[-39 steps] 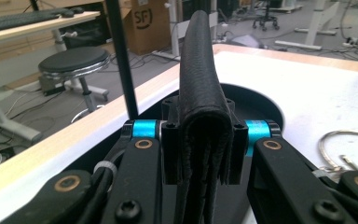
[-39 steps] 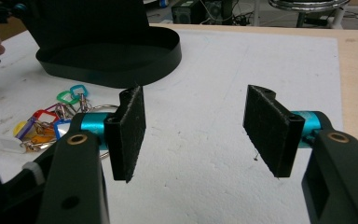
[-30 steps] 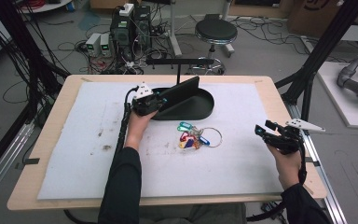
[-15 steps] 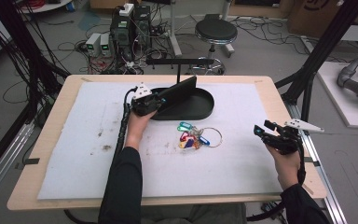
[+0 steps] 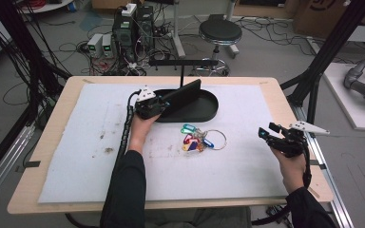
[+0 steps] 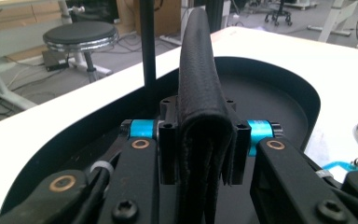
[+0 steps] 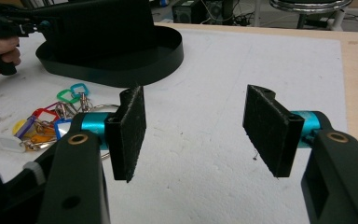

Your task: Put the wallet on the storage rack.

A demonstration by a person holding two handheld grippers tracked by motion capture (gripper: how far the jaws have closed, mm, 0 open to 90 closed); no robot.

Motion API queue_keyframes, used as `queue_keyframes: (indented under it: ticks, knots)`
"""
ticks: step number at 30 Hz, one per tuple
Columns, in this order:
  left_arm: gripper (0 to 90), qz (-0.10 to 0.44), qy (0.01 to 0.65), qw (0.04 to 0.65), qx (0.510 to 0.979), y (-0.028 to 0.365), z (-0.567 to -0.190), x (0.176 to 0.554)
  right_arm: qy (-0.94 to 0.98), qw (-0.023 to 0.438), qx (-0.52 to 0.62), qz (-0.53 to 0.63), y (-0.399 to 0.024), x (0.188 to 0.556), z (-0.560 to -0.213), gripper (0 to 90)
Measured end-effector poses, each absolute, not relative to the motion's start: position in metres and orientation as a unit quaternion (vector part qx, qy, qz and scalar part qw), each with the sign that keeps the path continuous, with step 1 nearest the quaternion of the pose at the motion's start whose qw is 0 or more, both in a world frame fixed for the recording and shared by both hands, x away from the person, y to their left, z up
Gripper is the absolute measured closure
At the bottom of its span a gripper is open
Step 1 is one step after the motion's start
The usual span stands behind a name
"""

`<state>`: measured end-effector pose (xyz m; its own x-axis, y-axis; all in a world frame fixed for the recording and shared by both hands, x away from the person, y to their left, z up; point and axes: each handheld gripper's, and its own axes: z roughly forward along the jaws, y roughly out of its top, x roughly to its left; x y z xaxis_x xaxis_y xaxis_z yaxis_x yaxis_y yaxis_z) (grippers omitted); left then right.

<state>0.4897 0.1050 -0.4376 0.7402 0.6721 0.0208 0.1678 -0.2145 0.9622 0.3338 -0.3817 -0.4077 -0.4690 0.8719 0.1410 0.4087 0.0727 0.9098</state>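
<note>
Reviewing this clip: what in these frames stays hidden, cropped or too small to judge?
- Wallet, left gripper view: lower edge cut by the frame, its sides behind the jaws.
- Tray floor, high view: partly hidden by the wallet and left gripper.
- Key tags, high view: any labels too small to read.

Even, diffuse overhead light, soft faint shadows; the white mat reads bright without glare, gripper views look softly blurred, their backgrounds out of focus
</note>
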Motion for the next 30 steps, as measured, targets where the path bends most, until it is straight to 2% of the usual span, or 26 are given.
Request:
queue_keyframes:
  ticks: [5, 11, 12, 17, 30]
  knots:
    - [64.0, 0.229, 0.289, 0.552, 0.748, 0.106, -0.436, 0.489, 0.695, 0.232, 0.459, 0.502, -0.381, 0.334, -0.408, 40.0]
    - [43.9, 0.228, 0.315, 0.539, 0.747, 0.108, -0.435, 0.489, 0.695, 0.231, 0.46, 0.502, -0.381, 0.334, -0.408, 40.0]
    - [38.3, 0.226, 0.32, 0.537, 0.747, 0.109, -0.435, 0.489, 0.695, 0.232, 0.46, 0.502, -0.381, 0.334, -0.408, 40.0]
    - [28.2, 0.217, 0.323, 0.533, 0.751, 0.11, -0.429, 0.483, 0.694, 0.232, 0.461, 0.502, -0.382, 0.334, -0.408, 40.0]
    - [28.7, 0.217, 0.308, 0.531, 0.759, 0.114, -0.42, 0.466, 0.691, 0.231, 0.464, 0.503, -0.382, 0.333, -0.407, 40.0]
